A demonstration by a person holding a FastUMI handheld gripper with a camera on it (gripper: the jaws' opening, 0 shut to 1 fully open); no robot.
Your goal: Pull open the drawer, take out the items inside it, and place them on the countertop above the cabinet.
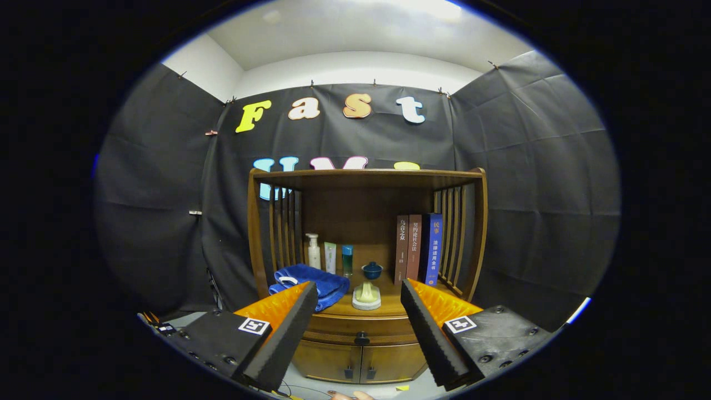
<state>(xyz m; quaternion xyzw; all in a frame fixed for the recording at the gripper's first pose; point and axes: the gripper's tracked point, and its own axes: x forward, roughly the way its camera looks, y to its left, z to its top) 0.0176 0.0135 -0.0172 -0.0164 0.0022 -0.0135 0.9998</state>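
Observation:
A brown wooden cabinet (366, 244) stands ahead of me against the booth wall. Its drawer (361, 331) is closed, with a dark round knob (361, 338) at its middle. The knob lies between my two fingers and some way beyond them. My gripper (358, 294) is open, with nothing between its fingers. The countertop (389, 306) above the drawer carries a folded blue towel (311, 283) on the left and a white dish holding a pale green item (366, 295) in the middle. The drawer's contents are hidden.
At the back of the countertop stand a white pump bottle (314, 251), two tubes (339, 258), a small blue lidded pot (372, 270) and three upright books (417, 248). Two lower cabinet doors (361, 362) sit under the drawer. A hand's edge (350, 395) shows below.

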